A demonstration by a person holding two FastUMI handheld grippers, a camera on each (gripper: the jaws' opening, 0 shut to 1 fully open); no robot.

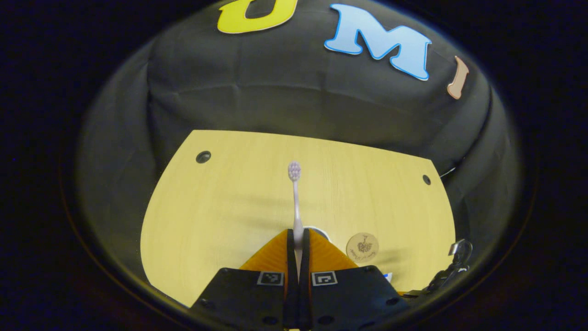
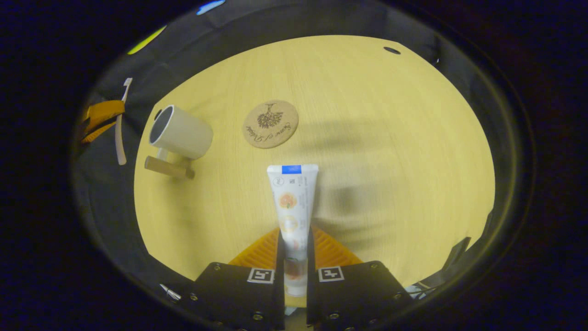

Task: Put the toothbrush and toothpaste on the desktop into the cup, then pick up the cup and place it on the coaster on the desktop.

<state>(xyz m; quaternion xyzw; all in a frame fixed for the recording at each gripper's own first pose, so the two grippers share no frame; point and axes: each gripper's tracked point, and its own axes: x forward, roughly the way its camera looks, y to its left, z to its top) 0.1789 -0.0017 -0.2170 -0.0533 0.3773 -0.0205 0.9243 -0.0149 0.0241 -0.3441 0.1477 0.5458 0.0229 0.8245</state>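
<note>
step: both items lifted, none in cup [image 2: 180,132] yet | left claw [image 1: 297,241] clamps toothbrush [image 1: 295,193] | right claw [image 2: 294,239] clamps toothpaste [image 2: 292,202] above table [image 2: 390,161] | cup seemingly upright left of coaster [image 2: 270,123] | next: drop toothbrush in.

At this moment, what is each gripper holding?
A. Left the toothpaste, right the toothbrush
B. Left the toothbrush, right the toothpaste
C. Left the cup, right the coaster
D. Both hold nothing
B: in the left gripper view the left gripper has its jaws closed on the toothbrush, and in the right gripper view the right gripper clamps the toothpaste.
</note>
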